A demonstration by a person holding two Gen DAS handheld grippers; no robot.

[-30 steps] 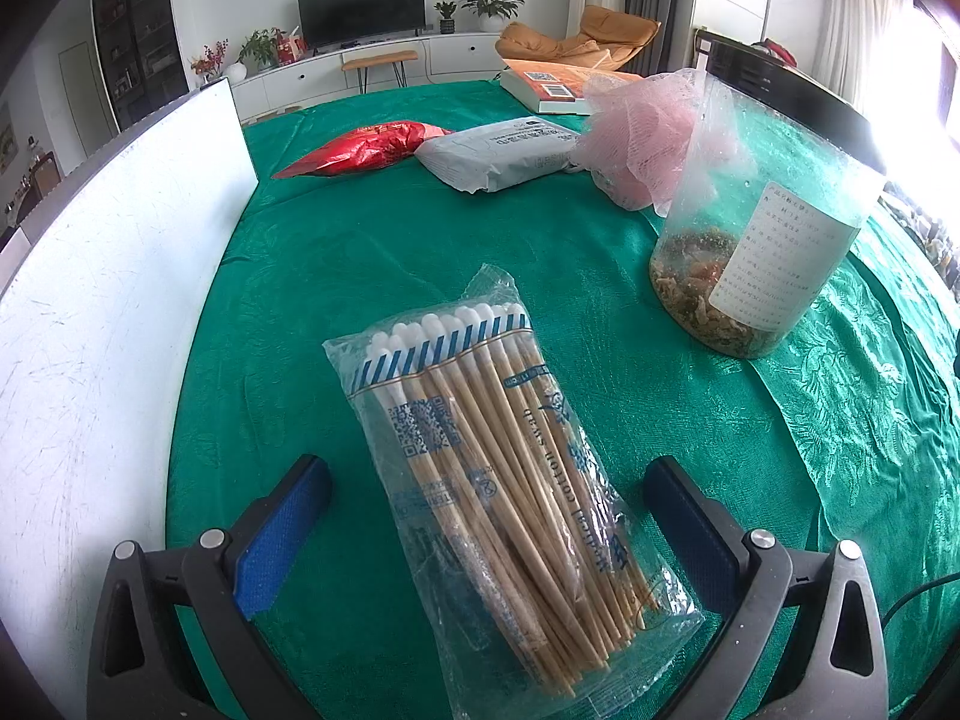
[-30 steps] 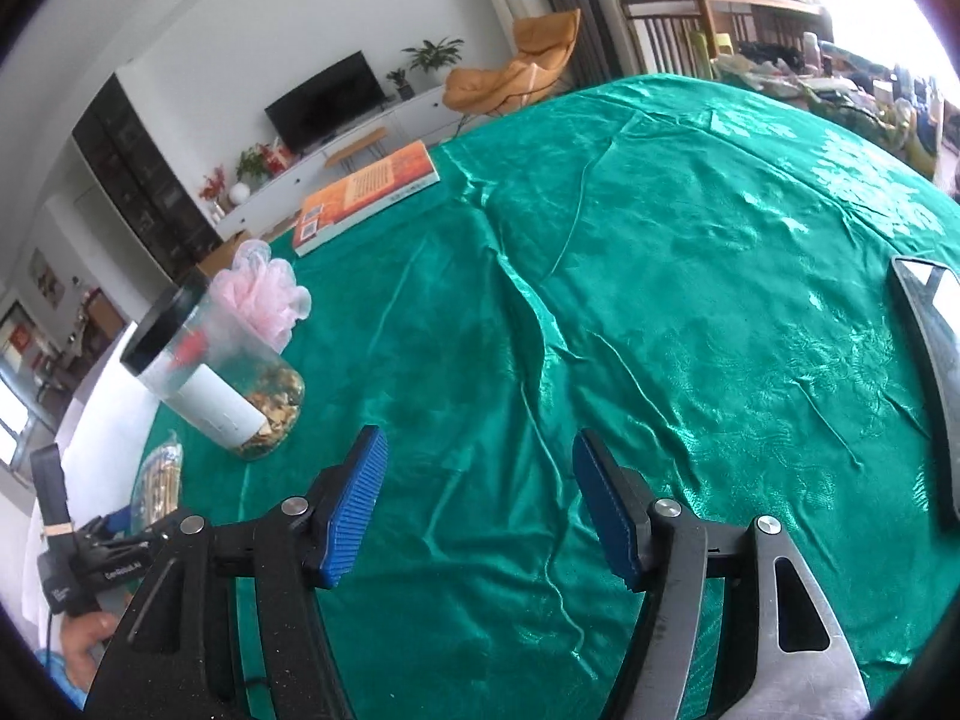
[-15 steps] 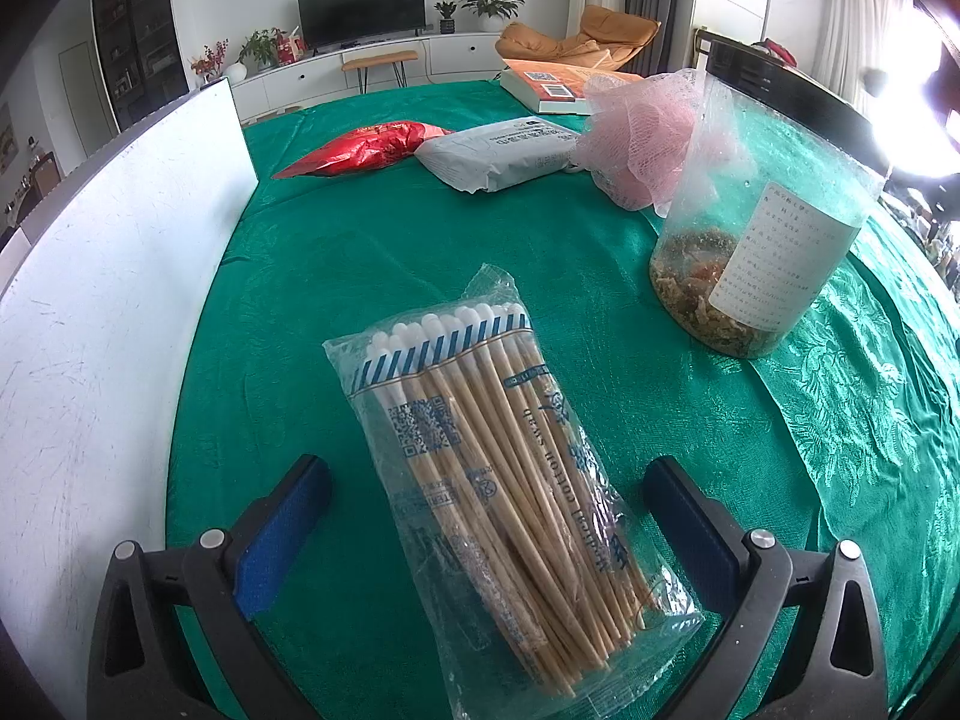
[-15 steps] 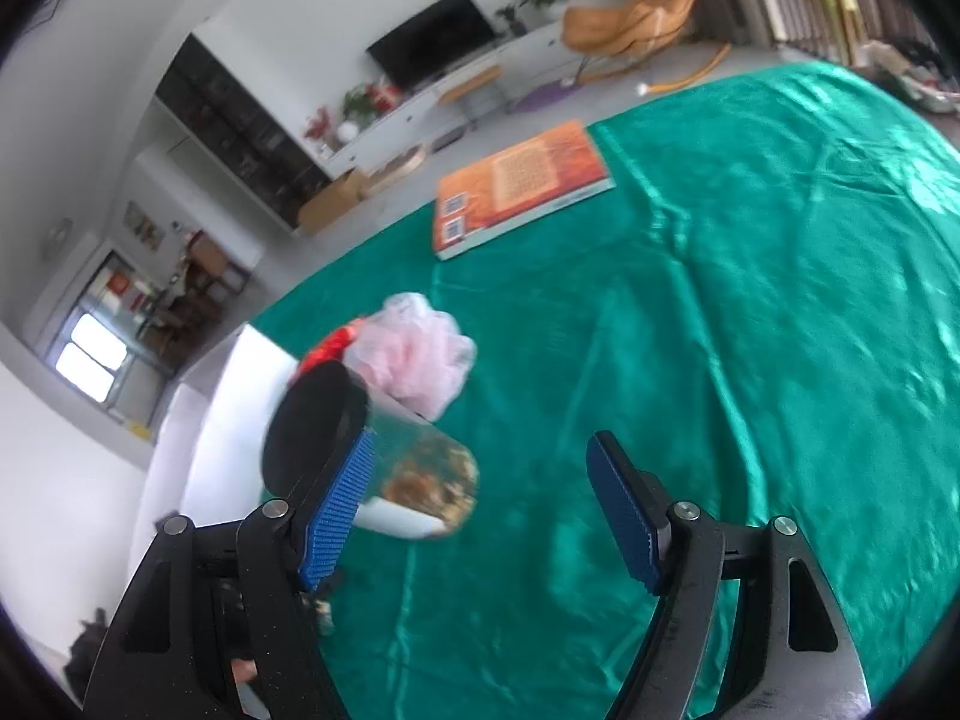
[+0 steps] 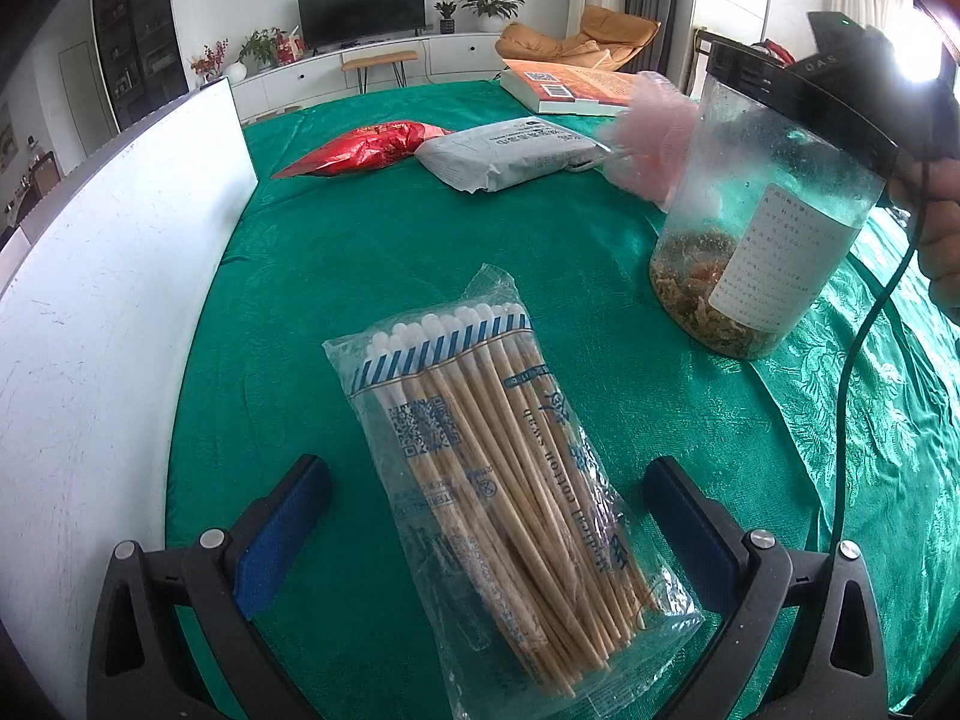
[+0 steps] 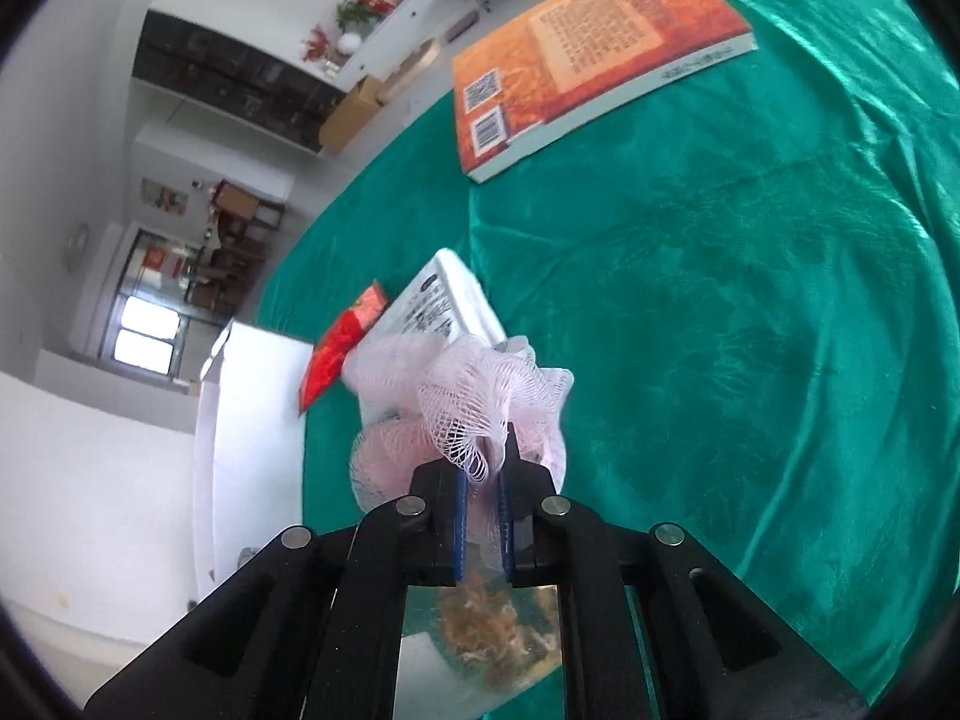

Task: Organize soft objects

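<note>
Right gripper (image 6: 480,480) had just closed, jaws nearly together, pinching a fold of the pink mesh puff (image 6: 462,408) between the blue pads (image 6: 461,516). Puff sat on the green cloth (image 6: 720,330), just beyond the jar (image 6: 486,648), which showed under the gripper body. Behind the puff: grey pack (image 6: 444,306), touching or just beside it, then red bag (image 6: 342,348) further left. Orange book (image 6: 588,48) lay well apart, toward the far edge. White board (image 6: 252,420) stood along the left side of the table.

Left gripper (image 5: 486,522) was wide open, holding nothing. Swab bag (image 5: 498,480) lay flat on the cloth between its fingers, pads clear of it on both sides. From this view the puff (image 5: 654,144) was blurred, partly hidden behind the jar (image 5: 756,240). The person's hand (image 5: 936,228) with the right gripper's body showed at the right edge, above the jar lid.
</note>
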